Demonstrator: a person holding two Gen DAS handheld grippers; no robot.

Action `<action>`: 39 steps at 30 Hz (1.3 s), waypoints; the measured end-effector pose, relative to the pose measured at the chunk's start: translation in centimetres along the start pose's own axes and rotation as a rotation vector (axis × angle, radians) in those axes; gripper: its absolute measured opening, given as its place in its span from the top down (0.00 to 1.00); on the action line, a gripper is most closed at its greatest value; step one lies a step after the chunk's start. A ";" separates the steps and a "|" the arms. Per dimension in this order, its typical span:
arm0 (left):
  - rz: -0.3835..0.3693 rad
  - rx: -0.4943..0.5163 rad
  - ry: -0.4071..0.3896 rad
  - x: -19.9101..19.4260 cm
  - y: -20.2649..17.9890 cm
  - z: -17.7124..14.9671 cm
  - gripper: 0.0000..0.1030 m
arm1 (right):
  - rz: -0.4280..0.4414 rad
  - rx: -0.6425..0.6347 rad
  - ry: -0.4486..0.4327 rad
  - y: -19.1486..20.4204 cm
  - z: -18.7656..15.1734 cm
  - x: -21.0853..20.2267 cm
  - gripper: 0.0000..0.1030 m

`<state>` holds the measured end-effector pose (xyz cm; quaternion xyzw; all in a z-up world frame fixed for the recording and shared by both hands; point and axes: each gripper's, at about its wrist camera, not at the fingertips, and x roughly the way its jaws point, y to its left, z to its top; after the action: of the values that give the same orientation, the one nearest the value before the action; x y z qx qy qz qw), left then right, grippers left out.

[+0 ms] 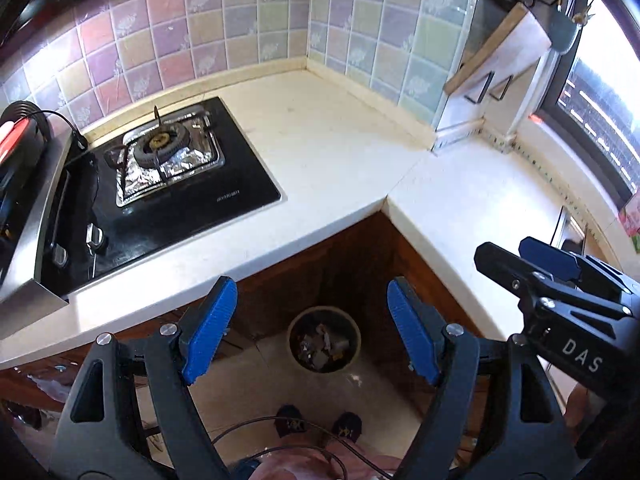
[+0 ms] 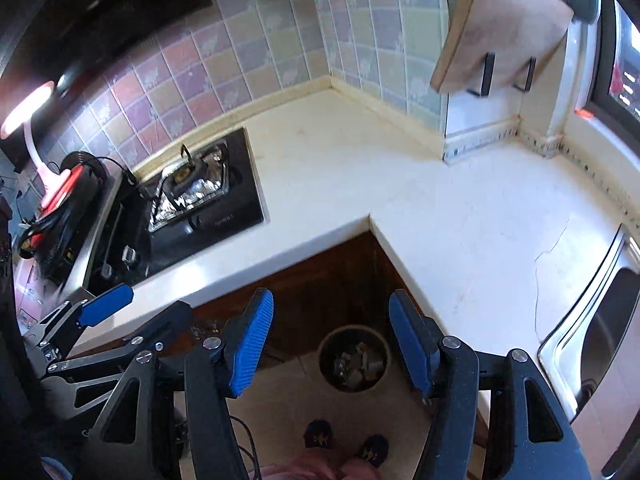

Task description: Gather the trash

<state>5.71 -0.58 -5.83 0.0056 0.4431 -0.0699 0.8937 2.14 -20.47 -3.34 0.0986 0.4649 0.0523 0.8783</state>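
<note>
at nine o'clock in the left wrist view stood the gas stove (image 1: 160, 164), its burner ringed with crumpled foil. no loose scrap lay on it, nor on the pale l-shaped countertop (image 1: 328, 140) running from ten to three o'clock.

the left gripper (image 1: 308, 332) was released, blue pads well apart, with nothing between them. framed in that gap at six o'clock, down on the floor tiles against the dark cabinet corner, stood the round waste bin (image 1: 324, 338). the task's thing, the trash (image 1: 320, 348), lay inside it: a heap of small grey, white and brownish scraps, too small to name singly.

in the right wrist view, the right gripper (image 2: 332, 344) was also empty, its jaws opening, and the same bin (image 2: 354, 360) showed between its pads at six o'clock. a steel sink (image 2: 600, 320) sat at four o'clock, and a wooden chopping board (image 2: 500, 28) hung on wall brackets at one o'clock.

judgement on handling: the scraps appeared to be paper or wrapper pieces, hence light, soft and easily crushed, not fragile. they would likely slip or flutter from a loose pinch, so any stray piece should be taken across its bulk or a folded edge, pads closed fully. the bin, if it must be lifted, looked rigid and light; the rim would be the place to take hold, one pad inside and one outside.

no further trash was visible on the surfaces shown; the collection appeared largely done.
</note>
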 end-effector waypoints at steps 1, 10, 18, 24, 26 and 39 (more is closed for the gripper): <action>-0.001 -0.004 -0.014 -0.6 -0.1 0.3 0.26 | -0.009 -0.006 -0.024 0.3 0.5 -1.2 0.39; 0.002 -0.012 -0.091 -4.5 0.1 2.3 0.25 | -0.002 -0.016 -0.151 2.3 1.8 -7.9 0.31; 0.013 -0.010 -0.116 -5.8 0.4 3.0 0.25 | -0.001 -0.023 -0.164 2.8 1.5 -9.3 0.31; 0.033 0.001 -0.132 -6.6 0.0 3.3 0.25 | -0.006 -0.020 -0.178 3.1 1.0 -9.0 0.31; 0.040 0.004 -0.138 -6.9 -0.2 3.5 0.25 | -0.006 -0.017 -0.186 3.1 1.0 -9.2 0.31; 0.067 0.009 -0.167 -7.5 0.1 3.9 0.25 | -0.004 -0.011 -0.212 3.2 1.6 -9.2 0.31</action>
<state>4.38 0.15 2.49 0.0184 0.3665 -0.0421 0.9293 -1.71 -19.22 5.61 0.0978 0.3692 0.0423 0.9232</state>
